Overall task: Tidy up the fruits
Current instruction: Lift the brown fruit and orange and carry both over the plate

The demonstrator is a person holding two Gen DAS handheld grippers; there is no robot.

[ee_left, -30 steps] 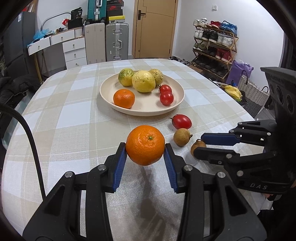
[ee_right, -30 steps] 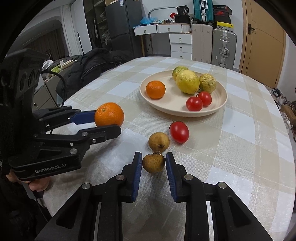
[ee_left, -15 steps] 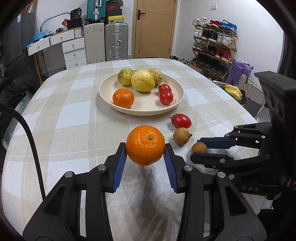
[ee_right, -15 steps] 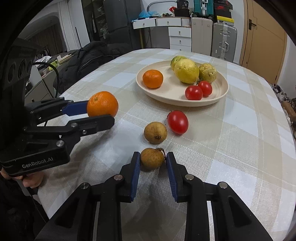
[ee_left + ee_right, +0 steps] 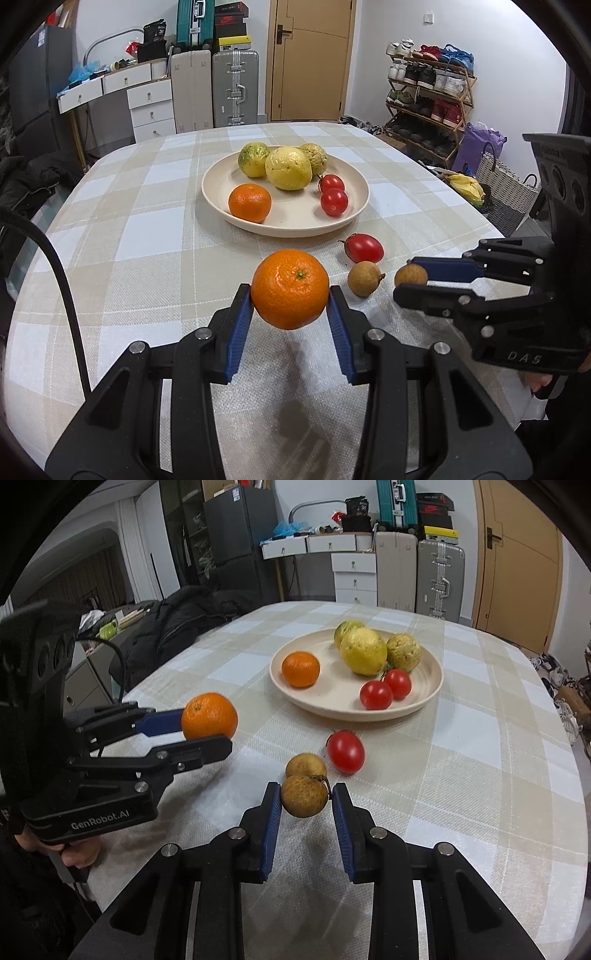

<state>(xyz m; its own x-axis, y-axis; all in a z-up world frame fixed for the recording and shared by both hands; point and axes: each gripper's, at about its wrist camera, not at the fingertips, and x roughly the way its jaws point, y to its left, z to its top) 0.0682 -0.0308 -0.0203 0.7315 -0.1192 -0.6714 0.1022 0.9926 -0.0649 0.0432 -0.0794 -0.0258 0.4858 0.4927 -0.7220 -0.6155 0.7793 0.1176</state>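
Note:
My left gripper (image 5: 290, 295) is shut on an orange mandarin (image 5: 290, 288) and holds it above the checked tablecloth; it also shows in the right wrist view (image 5: 209, 716). My right gripper (image 5: 304, 797) is shut on a small brown longan (image 5: 304, 796), lifted off the cloth; it shows in the left wrist view (image 5: 410, 276) too. A second longan (image 5: 305, 765) and a red tomato (image 5: 345, 751) lie on the cloth. The cream plate (image 5: 428, 694) beyond holds a mandarin (image 5: 300, 669), three yellow-green fruits and two small tomatoes.
The table edge curves close on both sides. A dark jacket (image 5: 177, 624) lies on a seat at the left. A shoe rack (image 5: 428, 99) and a basket (image 5: 506, 192) stand to the right of the table. Drawers and suitcases stand at the back.
My right gripper has lifted the longan off the cloth and moved forward toward the plate. My left gripper holds the mandarin in nearly the same place.

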